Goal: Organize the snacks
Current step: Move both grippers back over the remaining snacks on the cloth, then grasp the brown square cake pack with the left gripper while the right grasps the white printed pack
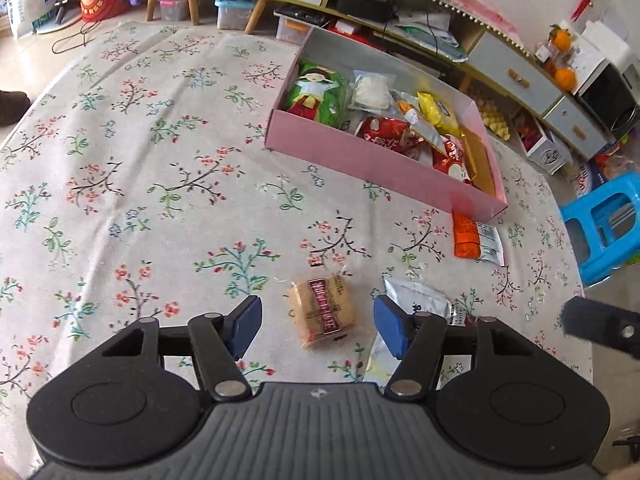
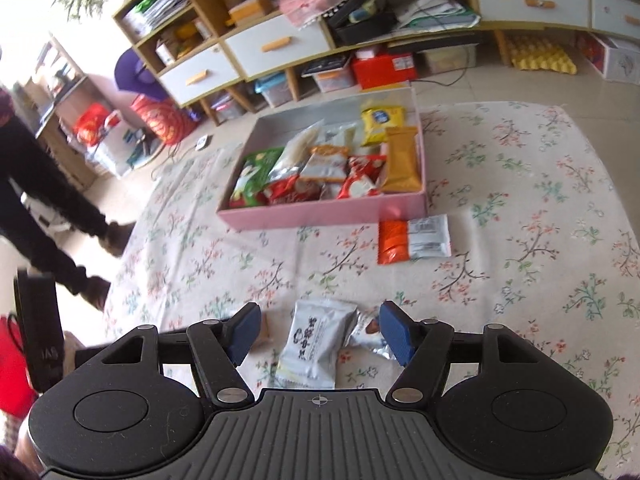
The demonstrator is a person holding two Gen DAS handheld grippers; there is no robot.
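A pink box (image 1: 360,164) holding several snack packs sits on the floral cloth; it also shows in the right wrist view (image 2: 320,210). My left gripper (image 1: 318,326) is open, its blue pads on either side of a tan cracker pack (image 1: 322,312) on the cloth. My right gripper (image 2: 316,334) is open around a silver-white pack (image 2: 316,346), with a small silver pack (image 2: 370,334) by its right pad. An orange and silver pack (image 2: 412,240) lies just in front of the box's near right corner; it also shows in the left wrist view (image 1: 476,236).
The floral cloth (image 1: 140,180) covers the floor. Low cabinets with drawers (image 2: 280,46) and storage bins line the far wall. A blue plastic stool (image 1: 608,224) stands at the cloth's right edge. A person's legs (image 2: 48,208) stand at the left.
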